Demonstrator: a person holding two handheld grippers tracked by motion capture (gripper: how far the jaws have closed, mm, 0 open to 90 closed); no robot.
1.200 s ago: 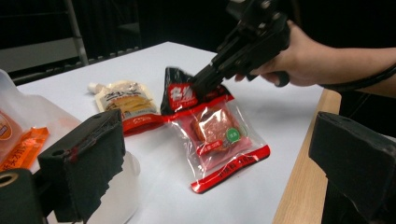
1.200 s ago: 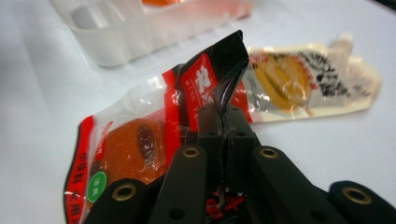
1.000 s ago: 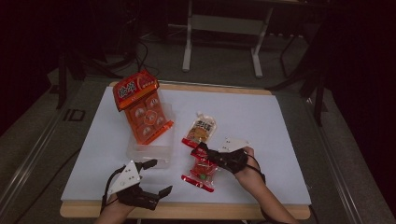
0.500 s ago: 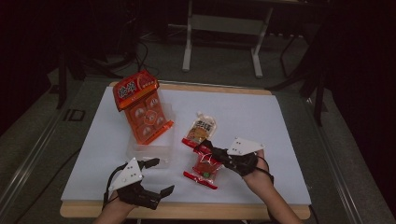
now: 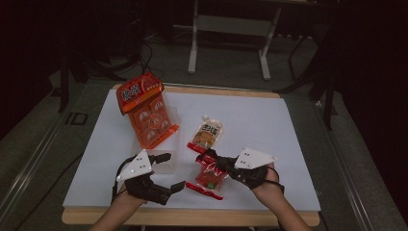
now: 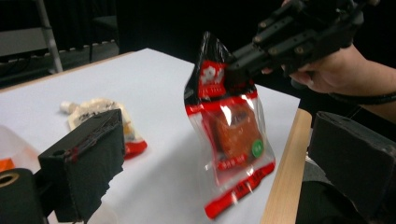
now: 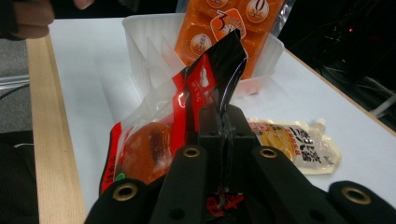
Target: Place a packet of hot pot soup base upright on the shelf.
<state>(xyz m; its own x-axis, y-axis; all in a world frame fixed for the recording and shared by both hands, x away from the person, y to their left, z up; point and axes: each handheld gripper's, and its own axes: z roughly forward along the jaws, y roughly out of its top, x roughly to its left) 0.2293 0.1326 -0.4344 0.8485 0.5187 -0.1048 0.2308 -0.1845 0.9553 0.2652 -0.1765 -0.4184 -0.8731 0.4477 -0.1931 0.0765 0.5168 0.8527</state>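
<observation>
A red-and-clear snack packet point(image 5: 210, 177) hangs just above the white table, held by its black top edge. My right gripper point(image 5: 206, 157) is shut on that edge; in the right gripper view the jaws point(image 7: 219, 128) pinch the packet point(image 7: 149, 144) flat. My left gripper point(image 5: 171, 171) hovers to the packet's left, open, with nothing between its pads. In the left gripper view the packet point(image 6: 233, 135) dangles ahead between the wide jaws of my left gripper point(image 6: 224, 144), under the right gripper point(image 6: 243, 63).
A clear plastic tray point(image 5: 166, 163) sits by the left gripper, with an orange multi-pack point(image 5: 144, 113) leaning in its far end. A beige spout pouch point(image 5: 208, 134) lies flat behind the packet. The table's wooden front edge point(image 5: 192, 216) is close to both hands.
Both hands have risen. The right gripper has lifted the snack packet off the table and drawn it slightly right; it now hangs upright instead of lying flat.
</observation>
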